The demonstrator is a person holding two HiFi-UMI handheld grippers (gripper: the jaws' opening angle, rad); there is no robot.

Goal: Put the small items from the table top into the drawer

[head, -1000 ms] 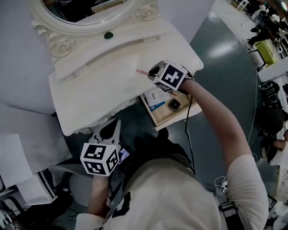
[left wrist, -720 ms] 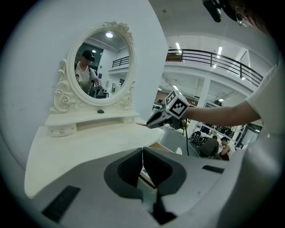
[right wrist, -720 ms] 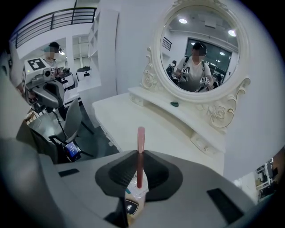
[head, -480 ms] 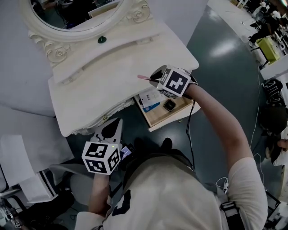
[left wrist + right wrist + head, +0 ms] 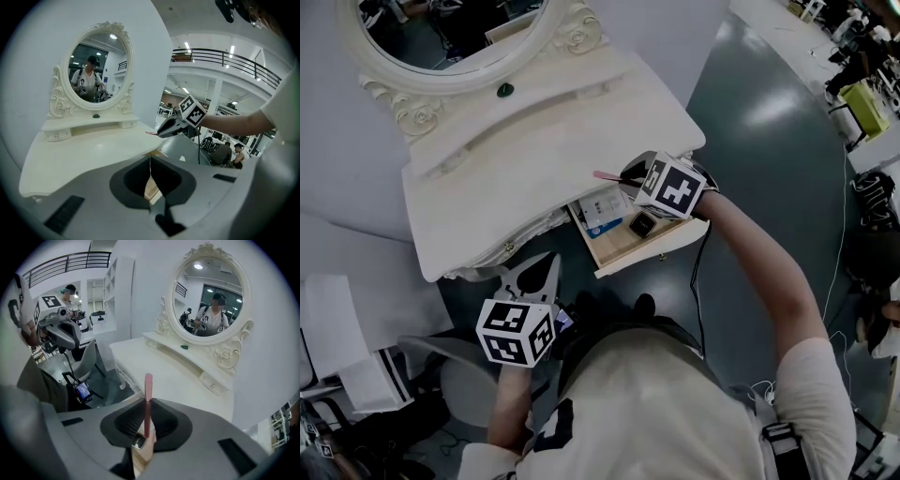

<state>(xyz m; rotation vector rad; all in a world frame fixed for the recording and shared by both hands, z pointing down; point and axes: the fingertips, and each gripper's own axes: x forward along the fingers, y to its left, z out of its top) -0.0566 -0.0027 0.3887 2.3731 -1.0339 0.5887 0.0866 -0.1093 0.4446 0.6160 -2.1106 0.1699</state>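
Right gripper (image 5: 147, 401) jaws are clamped on a slim pink stick (image 5: 148, 385). The stick runs along the jaw line and pokes out past the tips. Left gripper (image 5: 150, 161) jaws are together with nothing between them, only a thin slit showing wood behind. In the head view the left gripper (image 5: 546, 262) sits lower left, off the front edge of the white dressing table (image 5: 506, 169) and well apart from the action. The right gripper (image 5: 628, 173) is mid-frame, right of centre. The slim pink stick (image 5: 605, 175) points toward frame left, its free end over the table top just beside the front edge. The open wooden drawer (image 5: 623, 258) sticks out just below and slightly right of that in the picture, under the gripper body. It already holds a square-faced watch (image 5: 642, 224) and a white and blue card (image 5: 602, 211). The right gripper view shows the watch (image 5: 138, 442) straight under the jaws. Key relation: the drawer lies below and back along the stick's own axis, so my read is the stick must come back toward the drawer and drop before release. Risk: let go as it lies and the free end may land on the table lip and tip out. The right hand is far nearer and the left isn't needed. I can't make out any other loose items on the top.
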